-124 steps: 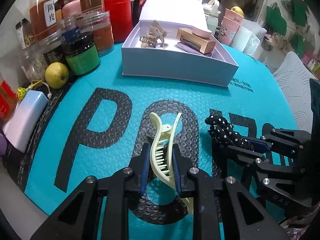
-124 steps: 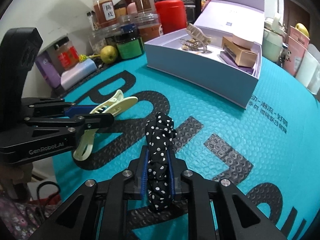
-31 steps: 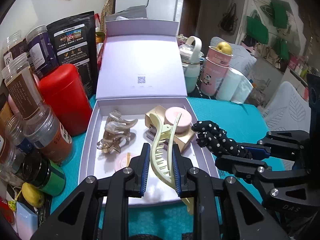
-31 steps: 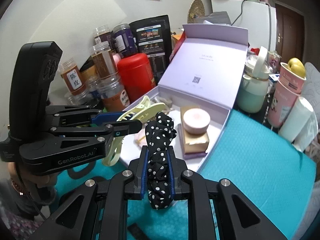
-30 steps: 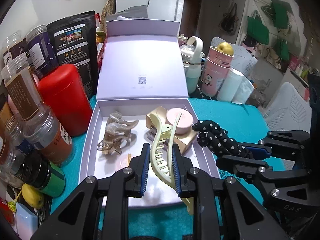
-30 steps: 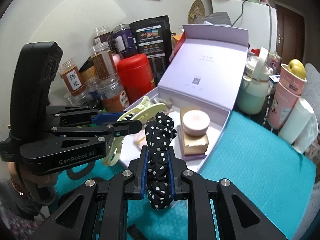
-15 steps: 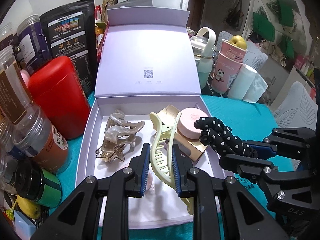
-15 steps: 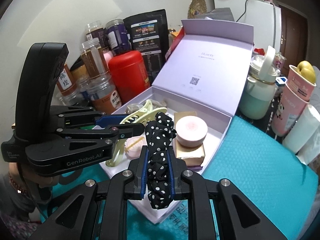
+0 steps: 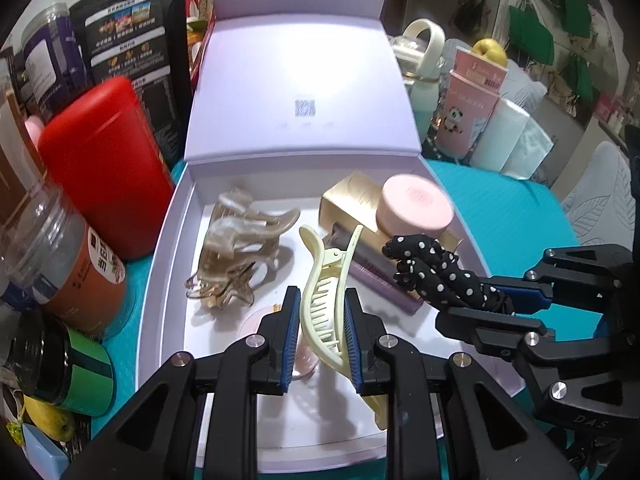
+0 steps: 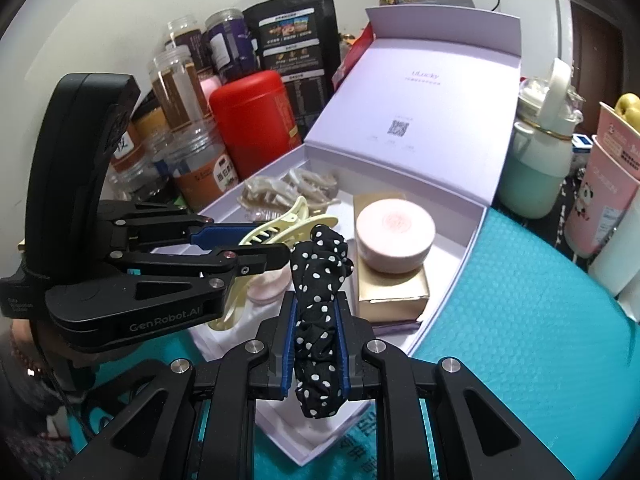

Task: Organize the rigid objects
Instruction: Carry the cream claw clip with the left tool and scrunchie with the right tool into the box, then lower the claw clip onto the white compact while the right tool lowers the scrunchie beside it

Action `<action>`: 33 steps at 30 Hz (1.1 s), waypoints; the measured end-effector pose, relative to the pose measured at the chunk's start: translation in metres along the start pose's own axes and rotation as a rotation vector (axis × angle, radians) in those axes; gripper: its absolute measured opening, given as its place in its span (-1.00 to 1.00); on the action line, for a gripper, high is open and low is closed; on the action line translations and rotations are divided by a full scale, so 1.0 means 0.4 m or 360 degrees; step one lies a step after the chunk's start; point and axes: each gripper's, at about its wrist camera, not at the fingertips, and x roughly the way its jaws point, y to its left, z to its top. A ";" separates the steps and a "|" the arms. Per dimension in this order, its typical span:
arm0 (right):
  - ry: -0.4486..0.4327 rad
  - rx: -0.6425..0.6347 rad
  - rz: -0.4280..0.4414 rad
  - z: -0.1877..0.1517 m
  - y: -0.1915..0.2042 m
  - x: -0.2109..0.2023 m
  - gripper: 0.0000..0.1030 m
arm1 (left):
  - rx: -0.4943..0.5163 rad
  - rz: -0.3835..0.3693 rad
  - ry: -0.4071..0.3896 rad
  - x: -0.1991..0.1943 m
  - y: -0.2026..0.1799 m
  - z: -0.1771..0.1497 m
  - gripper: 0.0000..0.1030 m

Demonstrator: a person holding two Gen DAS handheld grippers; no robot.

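Observation:
My left gripper (image 9: 320,312) is shut on a pale yellow hair claw clip (image 9: 326,280) and holds it above the open lavender box (image 9: 168,240). The clip also shows in the right wrist view (image 10: 276,228). My right gripper (image 10: 316,312) is shut on a black polka-dot scrunchie (image 10: 318,300), beside the left one over the box's near right part; it also shows in the left wrist view (image 9: 436,276). In the box lie translucent beige claw clips (image 9: 236,248), a gold carton (image 9: 352,200) and a pink round compact (image 9: 414,206).
Left of the box stand a red canister (image 9: 96,160), jars (image 9: 72,268) and a black pouch (image 9: 128,36). Right of it are a mint bottle (image 10: 536,168), a pink panda cup (image 10: 600,204) and paper rolls. The box lid (image 9: 300,80) stands open at the back. The teal mat (image 10: 520,320) lies underneath.
Both grippers have carried the clip and the scrunchie from the mat up and forward over the box; in the last second they moved closer and lower above its inside.

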 end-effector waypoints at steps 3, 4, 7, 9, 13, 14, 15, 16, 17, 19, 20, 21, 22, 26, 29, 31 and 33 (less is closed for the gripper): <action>0.0014 -0.0004 0.0019 -0.007 0.003 0.018 -0.67 | 0.0007 0.0010 0.0033 0.015 0.003 -0.012 -0.59; 0.0019 -0.0002 0.0039 -0.010 0.003 0.023 -0.67 | 0.0011 0.0010 0.0038 0.019 0.003 -0.015 -0.59; 0.0034 -0.0013 0.0043 -0.015 0.007 0.038 -0.67 | 0.0025 0.0016 0.0052 0.029 0.004 -0.025 -0.59; 0.0049 -0.0018 0.0040 -0.019 0.011 0.050 -0.67 | 0.0043 0.0024 0.0059 0.037 0.002 -0.030 -0.59; 0.0081 -0.0029 0.0044 -0.029 0.016 0.071 -0.67 | 0.0080 0.0035 0.0087 0.052 -0.005 -0.038 -0.59; 0.0088 -0.0034 0.0042 -0.030 0.017 0.076 -0.67 | 0.0092 0.0047 0.0098 0.057 -0.006 -0.041 -0.59; 0.0098 -0.0037 0.0043 -0.032 0.017 0.081 -0.67 | 0.0099 0.0059 0.0113 0.063 -0.008 -0.043 -0.59; 0.0106 -0.0041 0.0031 -0.033 0.016 0.085 -0.67 | 0.0106 0.0067 0.0105 0.063 -0.009 -0.043 -0.59; 0.0107 -0.0050 0.0023 -0.032 0.017 0.089 -0.67 | 0.0115 0.0075 0.0108 0.064 -0.010 -0.045 -0.59; 0.0105 -0.0061 0.0019 -0.031 0.017 0.089 -0.67 | 0.0119 0.0077 0.0107 0.063 -0.010 -0.046 -0.59; 0.0105 -0.0057 0.0020 -0.031 0.016 0.088 -0.67 | 0.0125 0.0077 0.0107 0.064 -0.012 -0.046 -0.59; 0.0105 -0.0056 0.0019 -0.031 0.016 0.088 -0.67 | 0.0139 0.0083 0.0104 0.067 -0.018 -0.044 -0.59; 0.0108 -0.0059 0.0019 -0.031 0.017 0.088 -0.67 | 0.0151 0.0086 0.0102 0.067 -0.021 -0.045 -0.59; 0.0120 -0.0089 -0.0004 -0.038 0.027 0.089 -0.67 | 0.0187 0.0105 0.0093 0.072 -0.029 -0.048 -0.59; 0.0137 -0.0090 -0.0020 -0.033 0.030 0.097 -0.67 | 0.0186 0.0103 0.0104 0.079 -0.028 -0.040 -0.59; 0.0155 -0.0084 -0.0029 -0.026 0.027 0.102 -0.67 | 0.0187 0.0107 0.0111 0.080 -0.025 -0.034 -0.59; 0.0180 -0.0076 -0.0042 -0.019 0.025 0.110 -0.67 | 0.0184 0.0104 0.0111 0.082 -0.022 -0.030 -0.59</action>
